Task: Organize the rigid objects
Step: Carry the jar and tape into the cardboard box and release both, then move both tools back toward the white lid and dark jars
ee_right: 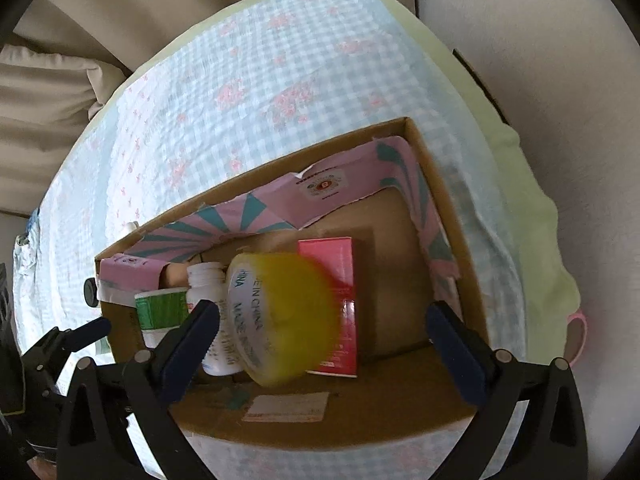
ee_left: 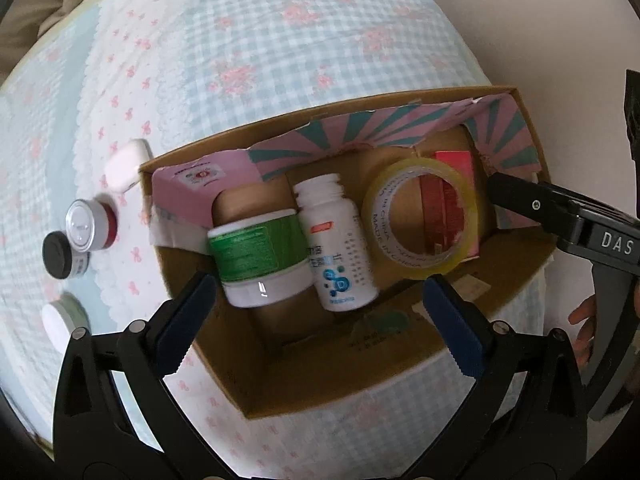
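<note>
Left wrist view: both grippers wide apart over a part-filled box

Left wrist view: left gripper (ee_left: pixel 318 312) points steeply down over the cardboard box (ee_left: pixel 400 364), jaws spread wide, nothing between the pads. Inside the box, just ahead of the left fingertip, lies a green-label jar (ee_left: pixel 260 260) on its side; beside it toward the other finger, a white bottle (ee_left: pixel 340 244), cap off, neck pointing away. Ahead of the other fingertip a tape roll (ee_left: pixel 420 216) lies flat, partly covering a red box (ee_left: pixel 450 200). Pink-and-teal paper (ee_left: pixel 360 132) lines the far wall. Outside the box, off to the left of the gripper on the checked cloth (ee_left: pixel 280 40): white case (ee_left: pixel 126 164), red-sided tin (ee_left: pixel 92 224), black-lid jar (ee_left: pixel 64 256), white-lid jar (ee_left: pixel 62 320). Right gripper (ee_left: pixel 516 192) shows at the far right edge, over the box corner.

Right wrist view: right gripper (ee_right: pixel 324 332) also aimed down into the box (ee_right: pixel 360 424), jaws fully apart, empty. Tape roll (ee_right: pixel 280 316) sits between the fingers but blurred, pads not touching it. Red box (ee_right: pixel 340 304) behind the roll, white bottle (ee_right: pixel 208 280) and green jar (ee_right: pixel 160 312) toward the left finger. Left gripper (ee_right: pixel 94 328) visible low at left.
</note>
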`<act>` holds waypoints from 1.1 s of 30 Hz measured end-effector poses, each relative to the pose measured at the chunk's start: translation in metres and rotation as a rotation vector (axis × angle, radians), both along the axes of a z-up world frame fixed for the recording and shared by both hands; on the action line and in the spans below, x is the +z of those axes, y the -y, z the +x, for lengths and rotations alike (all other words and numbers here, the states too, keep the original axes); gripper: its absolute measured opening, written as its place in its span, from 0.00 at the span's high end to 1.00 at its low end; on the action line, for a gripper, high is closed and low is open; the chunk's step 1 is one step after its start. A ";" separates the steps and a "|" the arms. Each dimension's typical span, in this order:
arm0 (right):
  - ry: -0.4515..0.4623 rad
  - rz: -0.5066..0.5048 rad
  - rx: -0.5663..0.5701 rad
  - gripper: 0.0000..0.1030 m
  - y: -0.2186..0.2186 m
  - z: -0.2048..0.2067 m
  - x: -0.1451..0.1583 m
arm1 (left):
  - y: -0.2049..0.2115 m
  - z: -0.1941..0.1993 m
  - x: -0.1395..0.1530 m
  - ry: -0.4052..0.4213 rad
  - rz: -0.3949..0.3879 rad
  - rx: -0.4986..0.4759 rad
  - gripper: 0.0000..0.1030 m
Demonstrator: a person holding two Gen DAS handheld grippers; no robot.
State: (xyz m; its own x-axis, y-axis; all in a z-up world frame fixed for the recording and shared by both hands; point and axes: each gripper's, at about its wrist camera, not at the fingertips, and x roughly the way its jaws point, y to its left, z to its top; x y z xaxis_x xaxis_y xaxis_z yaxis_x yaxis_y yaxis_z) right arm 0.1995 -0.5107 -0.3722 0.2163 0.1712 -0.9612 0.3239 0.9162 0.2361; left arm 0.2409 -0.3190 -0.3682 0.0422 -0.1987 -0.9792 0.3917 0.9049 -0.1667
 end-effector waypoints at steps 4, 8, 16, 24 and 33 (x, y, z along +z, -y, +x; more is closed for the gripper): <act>0.013 0.000 -0.013 0.00 -0.005 -0.004 0.009 | -0.005 -0.006 0.012 0.021 -0.007 0.016 0.00; 0.028 -0.004 -0.009 0.00 -0.008 -0.014 0.021 | -0.012 -0.014 0.027 0.043 -0.007 0.022 0.00; 0.057 -0.038 -0.012 0.00 -0.016 -0.039 0.050 | -0.035 -0.040 0.068 0.112 -0.028 0.062 0.00; 0.133 -0.107 0.040 0.00 -0.047 -0.075 0.105 | -0.096 -0.085 0.119 0.232 0.001 0.146 0.00; 0.244 -0.177 0.169 0.00 -0.108 -0.089 0.160 | -0.202 -0.115 0.163 0.328 0.070 0.289 0.00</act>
State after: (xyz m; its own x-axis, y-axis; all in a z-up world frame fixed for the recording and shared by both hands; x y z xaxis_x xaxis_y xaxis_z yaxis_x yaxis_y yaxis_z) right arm 0.1106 -0.4028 -0.2117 0.4259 0.0599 -0.9028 0.1175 0.9857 0.1208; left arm 0.1255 -0.1167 -0.2054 0.3973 -0.0668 -0.9152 0.1425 0.9897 -0.0103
